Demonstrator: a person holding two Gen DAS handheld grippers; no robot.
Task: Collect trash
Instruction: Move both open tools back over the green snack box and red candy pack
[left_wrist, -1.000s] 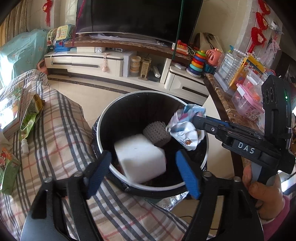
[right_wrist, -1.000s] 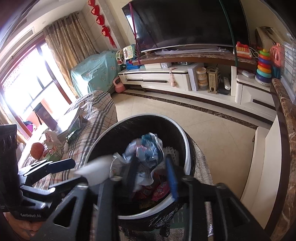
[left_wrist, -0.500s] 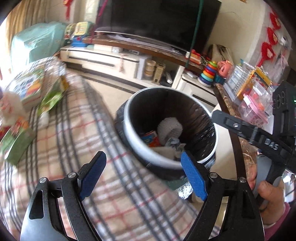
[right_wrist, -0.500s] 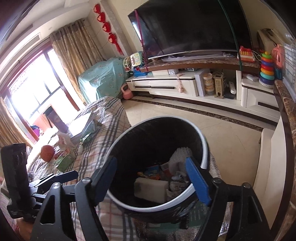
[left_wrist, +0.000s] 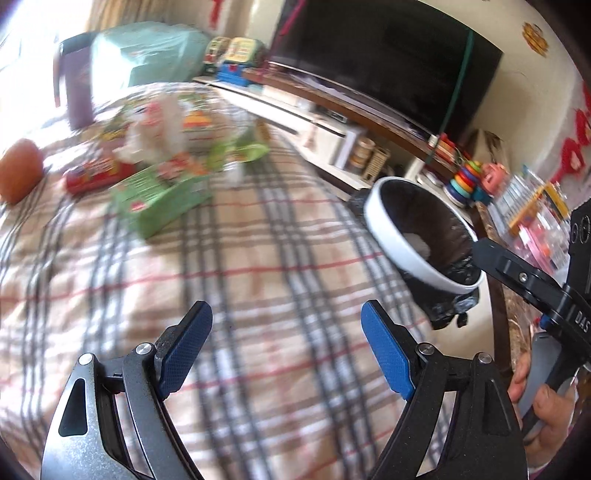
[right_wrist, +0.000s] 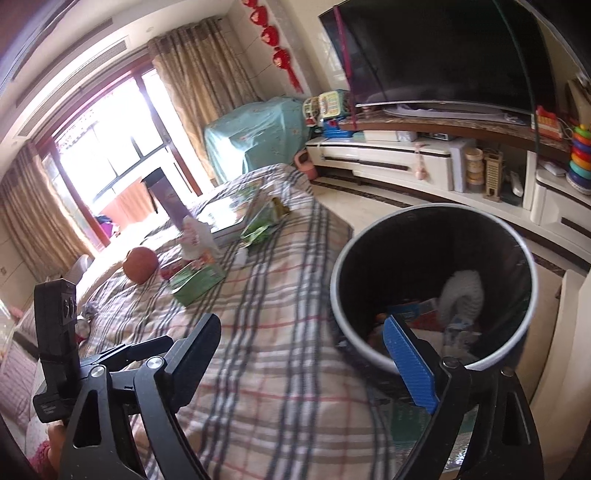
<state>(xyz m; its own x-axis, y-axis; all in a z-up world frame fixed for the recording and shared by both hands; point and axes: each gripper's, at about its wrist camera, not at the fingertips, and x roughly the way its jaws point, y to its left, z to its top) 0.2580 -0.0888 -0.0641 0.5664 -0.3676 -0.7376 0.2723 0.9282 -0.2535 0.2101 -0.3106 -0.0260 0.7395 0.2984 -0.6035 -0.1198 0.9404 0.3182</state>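
A black-lined trash bin with a white rim (left_wrist: 402, 254) (right_wrist: 338, 295) stands at the right edge of a plaid-covered surface (left_wrist: 258, 258). A white foam net (right_wrist: 463, 291) and wrappers lie inside it. Farther left on the cloth lie a green box (left_wrist: 162, 195) (right_wrist: 199, 280), a red packet (left_wrist: 96, 173), crumpled white paper (left_wrist: 155, 125) (right_wrist: 195, 236) and a green wrapper (right_wrist: 264, 221). My left gripper (left_wrist: 284, 314) hovers open over bare cloth, holding nothing. My right gripper (right_wrist: 301, 325) sits beside the bin's left rim, its jaws opening with nothing between them.
An orange ball (left_wrist: 18, 170) (right_wrist: 140, 264) rests by the litter. A TV stand with toys (right_wrist: 406, 162) runs along the far wall across a tiled floor. A marble counter edge (left_wrist: 498, 295) is right of the bin. A hand (left_wrist: 543, 402) holds the right tool.
The white block and the crumpled wrapper dropped into the bin. The right gripper opened wide. Both grippers swung left, away from the bin and over the plaid cloth.
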